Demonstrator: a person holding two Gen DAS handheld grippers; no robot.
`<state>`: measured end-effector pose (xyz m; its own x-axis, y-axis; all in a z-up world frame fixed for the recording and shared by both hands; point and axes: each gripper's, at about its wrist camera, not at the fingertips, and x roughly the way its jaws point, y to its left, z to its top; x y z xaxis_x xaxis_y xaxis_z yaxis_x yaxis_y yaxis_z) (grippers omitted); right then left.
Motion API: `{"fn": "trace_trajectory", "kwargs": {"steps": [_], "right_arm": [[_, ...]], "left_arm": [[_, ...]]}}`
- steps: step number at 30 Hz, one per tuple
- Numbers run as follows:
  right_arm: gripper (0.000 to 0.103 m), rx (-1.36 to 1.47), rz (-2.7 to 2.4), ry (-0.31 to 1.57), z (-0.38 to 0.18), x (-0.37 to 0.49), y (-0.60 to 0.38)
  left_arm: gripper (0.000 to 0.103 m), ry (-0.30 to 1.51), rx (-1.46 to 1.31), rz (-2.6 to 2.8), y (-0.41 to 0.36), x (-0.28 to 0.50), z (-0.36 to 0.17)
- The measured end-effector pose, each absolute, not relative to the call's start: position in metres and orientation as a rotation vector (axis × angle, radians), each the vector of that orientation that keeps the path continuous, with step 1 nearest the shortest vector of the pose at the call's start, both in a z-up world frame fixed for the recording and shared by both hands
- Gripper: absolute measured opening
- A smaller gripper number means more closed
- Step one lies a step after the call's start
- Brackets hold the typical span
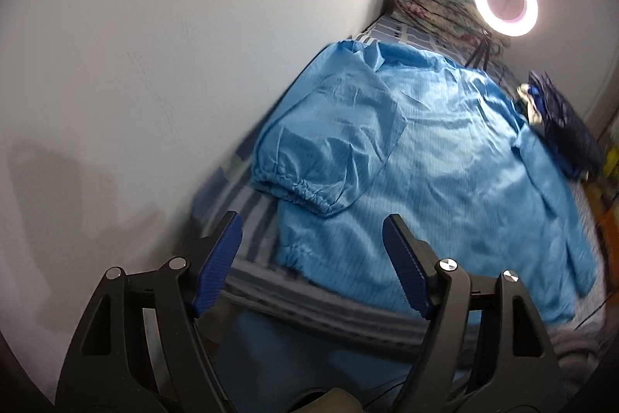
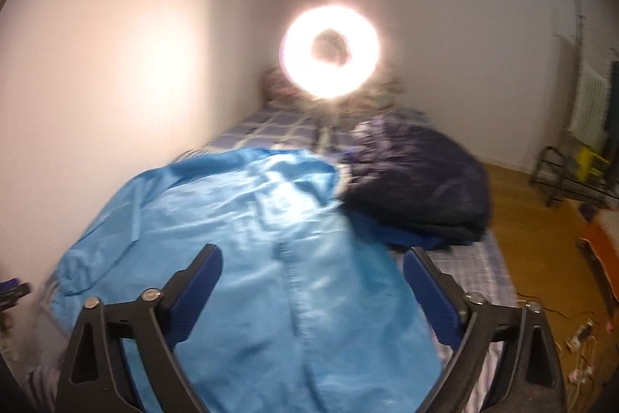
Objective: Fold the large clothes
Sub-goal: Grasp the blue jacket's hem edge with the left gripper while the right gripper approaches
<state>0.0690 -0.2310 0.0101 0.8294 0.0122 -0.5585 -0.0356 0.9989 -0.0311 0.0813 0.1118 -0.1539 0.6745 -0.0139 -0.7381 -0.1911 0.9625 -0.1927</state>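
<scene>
A large light-blue coat (image 1: 425, 149) lies spread on the bed, one sleeve with an elastic cuff (image 1: 309, 196) folded across its body. It also shows in the right wrist view (image 2: 251, 250). My left gripper (image 1: 313, 223) is open and empty, above the coat's near hem by the wall side. My right gripper (image 2: 313, 256) is open and empty, hovering over the coat's lower part. Its right finger (image 2: 429, 293) is near the coat's edge.
A checked bed sheet (image 2: 271, 130) covers the bed along a white wall (image 1: 154, 64). A dark navy pile of clothes (image 2: 425, 188) lies beside the coat. A lit ring light (image 2: 330, 51) and a floral quilt (image 1: 433, 6) stand at the bed's head. Wooden floor (image 2: 541, 242) is at right.
</scene>
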Motion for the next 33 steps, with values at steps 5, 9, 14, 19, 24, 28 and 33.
{"fn": "trace_trajectory", "kwargs": {"steps": [5,9,14,19,24,28,33], "right_arm": [[0.076,-0.017,0.169,0.65,0.002,0.088,-0.192],[0.075,0.0,0.245,0.69,-0.01,0.102,-0.165],[0.075,-0.004,0.307,0.726,-0.034,0.113,-0.134],[0.075,-0.046,0.358,0.795,-0.057,0.119,-0.117],[0.071,-0.057,0.393,0.854,-0.076,0.127,-0.11],[0.067,-0.026,0.407,0.88,-0.081,0.134,-0.108],[0.065,0.038,0.427,0.907,-0.086,0.145,-0.107]], "left_arm": [[0.077,0.873,-0.339,0.115,0.117,0.107,-0.177],[0.077,0.904,-0.417,0.157,0.126,0.127,-0.196],[0.077,0.929,-0.454,0.239,0.139,0.15,-0.216],[0.077,0.953,-0.448,0.285,0.143,0.171,-0.229],[0.042,0.908,-0.258,0.338,0.126,0.185,-0.225],[0.005,0.87,-0.227,0.306,0.123,0.188,-0.221],[0.003,0.766,-0.214,0.258,0.121,0.176,-0.199]]}}
